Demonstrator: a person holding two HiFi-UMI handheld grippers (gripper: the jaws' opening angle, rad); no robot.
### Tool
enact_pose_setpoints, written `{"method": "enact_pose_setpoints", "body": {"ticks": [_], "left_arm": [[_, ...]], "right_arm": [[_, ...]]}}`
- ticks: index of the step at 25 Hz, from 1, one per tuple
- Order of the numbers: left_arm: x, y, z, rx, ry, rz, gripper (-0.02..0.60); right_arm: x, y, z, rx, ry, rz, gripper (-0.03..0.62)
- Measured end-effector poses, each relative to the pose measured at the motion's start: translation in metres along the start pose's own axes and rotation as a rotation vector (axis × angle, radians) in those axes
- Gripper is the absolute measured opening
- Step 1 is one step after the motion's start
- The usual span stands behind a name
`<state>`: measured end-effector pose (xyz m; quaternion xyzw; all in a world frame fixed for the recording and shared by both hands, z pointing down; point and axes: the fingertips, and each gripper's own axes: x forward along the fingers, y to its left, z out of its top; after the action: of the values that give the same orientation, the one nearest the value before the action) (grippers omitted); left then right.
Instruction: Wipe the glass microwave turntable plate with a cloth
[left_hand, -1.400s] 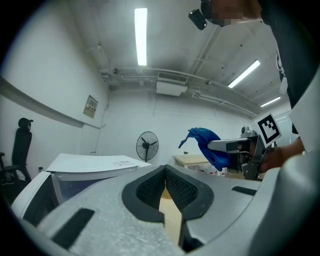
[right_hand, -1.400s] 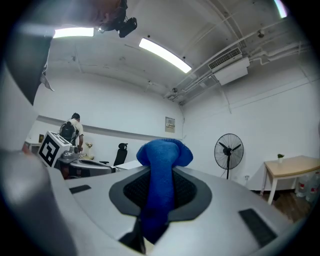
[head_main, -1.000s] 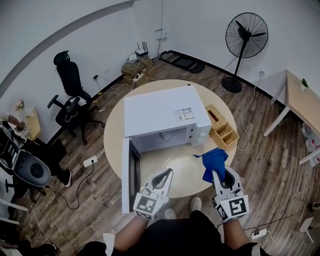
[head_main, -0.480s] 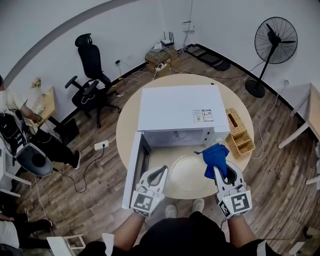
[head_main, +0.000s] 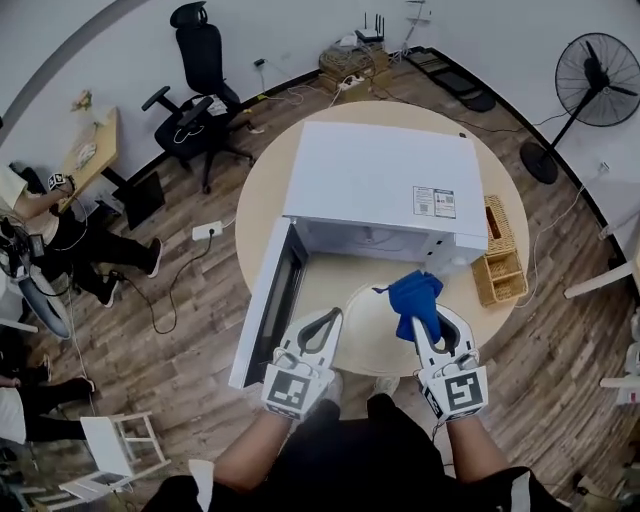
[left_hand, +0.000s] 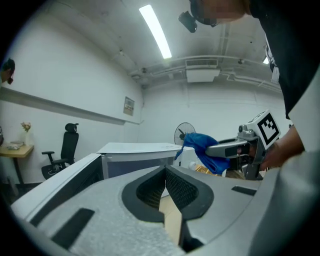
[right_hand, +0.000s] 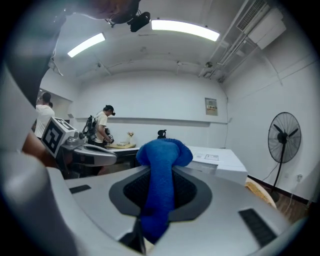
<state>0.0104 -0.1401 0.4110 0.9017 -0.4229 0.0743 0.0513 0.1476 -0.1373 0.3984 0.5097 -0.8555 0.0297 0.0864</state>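
Head view: blue cloth (head_main: 414, 298) clamped in right claw (head_main: 419, 320) over glass turntable plate (head_main: 374, 336); left claw (head_main: 336, 316) closed, empty. Wiping judged unstarted; cloth to be lowered onto the glass.

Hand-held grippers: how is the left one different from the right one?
The right hand-held gripper is shut on a blue cloth; the left hand-held gripper is shut on nothing. The right one is over the glass turntable plate; the left is by its edge. Both carry marker cubes.

Turntable plate (head_main: 368, 338) on the table (head_main: 262, 205) before the microwave (head_main: 375, 180), basket (head_main: 500, 258) to its right
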Motion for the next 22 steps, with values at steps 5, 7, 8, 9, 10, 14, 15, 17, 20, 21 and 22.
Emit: {"method": "enact_pose_setpoints", "body": {"ticks": [5, 7, 8, 9, 10, 14, 15, 17, 20, 21, 22], "left_arm": [[0.002, 0.005, -0.013, -0.030, 0.023, 0.038, 0.006], [0.000, 0.006, -0.018, -0.044, 0.021, 0.059, 0.006], [-0.002, 0.008, -0.021, -0.051, 0.021, 0.070, 0.006], [-0.004, 0.011, -0.024, -0.060, 0.023, 0.082, 0.006], [-0.006, 0.013, -0.028, -0.070, 0.029, 0.095, 0.006], [-0.012, 0.018, -0.038, -0.107, 0.047, 0.134, 0.006], [-0.014, 0.018, -0.041, -0.113, 0.049, 0.140, 0.006], [-0.015, 0.019, -0.044, -0.125, 0.053, 0.151, 0.006], [-0.020, 0.020, -0.051, -0.128, 0.064, 0.162, 0.006], [-0.022, 0.021, -0.054, -0.128, 0.069, 0.169, 0.006], [-0.023, 0.022, -0.057, -0.130, 0.072, 0.176, 0.006]], "right_arm": [[0.024, 0.014, -0.035, 0.015, 0.074, 0.072, 0.074], [0.033, 0.021, -0.047, 0.008, 0.108, 0.109, 0.074], [0.037, 0.025, -0.054, 0.009, 0.122, 0.125, 0.074], [0.042, 0.030, -0.061, 0.012, 0.135, 0.139, 0.074], [0.046, 0.034, -0.068, 0.015, 0.148, 0.151, 0.074], [0.059, 0.050, -0.095, 0.014, 0.216, 0.199, 0.074], [0.062, 0.054, -0.101, 0.009, 0.234, 0.211, 0.074], [0.067, 0.063, -0.113, -0.006, 0.268, 0.232, 0.074], [0.073, 0.076, -0.128, -0.020, 0.312, 0.261, 0.074], [0.075, 0.080, -0.134, -0.027, 0.324, 0.271, 0.074], [0.078, 0.083, -0.141, -0.037, 0.339, 0.281, 0.074]]}}
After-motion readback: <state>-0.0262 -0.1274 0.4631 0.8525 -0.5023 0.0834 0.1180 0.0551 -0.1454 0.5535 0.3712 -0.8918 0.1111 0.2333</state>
